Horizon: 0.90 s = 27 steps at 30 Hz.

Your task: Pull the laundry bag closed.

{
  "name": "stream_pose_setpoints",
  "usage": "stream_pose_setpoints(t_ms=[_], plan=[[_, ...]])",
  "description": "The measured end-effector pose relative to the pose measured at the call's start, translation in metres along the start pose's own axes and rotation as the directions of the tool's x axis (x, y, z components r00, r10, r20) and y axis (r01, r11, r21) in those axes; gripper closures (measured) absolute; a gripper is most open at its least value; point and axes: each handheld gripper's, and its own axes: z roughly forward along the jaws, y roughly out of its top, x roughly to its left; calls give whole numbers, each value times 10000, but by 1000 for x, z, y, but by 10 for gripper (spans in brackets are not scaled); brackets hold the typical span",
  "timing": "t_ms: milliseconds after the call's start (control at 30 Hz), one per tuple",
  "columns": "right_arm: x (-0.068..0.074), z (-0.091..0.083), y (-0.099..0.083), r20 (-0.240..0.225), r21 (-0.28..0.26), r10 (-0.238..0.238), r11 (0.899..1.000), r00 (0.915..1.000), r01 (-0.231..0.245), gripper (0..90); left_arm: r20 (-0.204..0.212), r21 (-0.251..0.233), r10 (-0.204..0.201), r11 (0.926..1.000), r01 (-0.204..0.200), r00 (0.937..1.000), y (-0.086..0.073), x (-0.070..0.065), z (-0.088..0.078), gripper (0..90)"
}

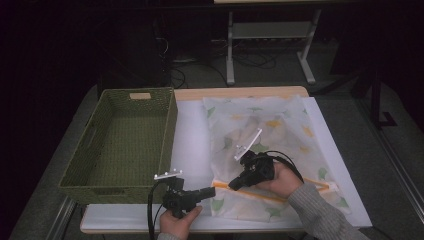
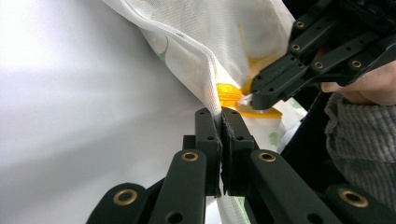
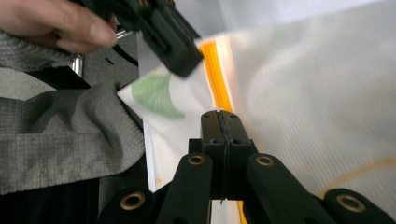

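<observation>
- We're working w/ a thin mesh laundry bag, white w/ green and yellow leaf print, lying flat on the white table sheet, just right of the green woven basket.
- Left gripper is pinching the bag's near-left corner; in the left gripper view its jaws are pressed together on the fabric edge.
- Right gripper is nipping the orange zipper band; jaws pressed together there, approx. at the zip pull.
- We're judging it v. light, soft, floppy: no stiffness, prob. sagging and folding if lifted.
- Mesh is looking slippery-ish and snag-prone, so we're favouring the hem/zip tape, i.e. thicker seams, over bare mesh.
- Two grips spread apart should be keeping it taut.
</observation>
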Motion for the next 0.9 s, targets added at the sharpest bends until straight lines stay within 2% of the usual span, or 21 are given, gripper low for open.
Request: stream_pose_setpoints(t_ms=[67,367,900], plan=[[-1,-4,-5,65,-27,107,9999,9999,-107,897,-15,31,-4,10000,4,10000,0,0,-1,873],[-2,-21,-23,258,-253,425,9988,9988,-418,897,-261,117,428,9990,-425,9987,3,-4,-1,873],[-5,-34,-39,372,-396,769,9964,9963,-754,897,-660,147,721,9973,-713,9952,4,-6,-4,873]])
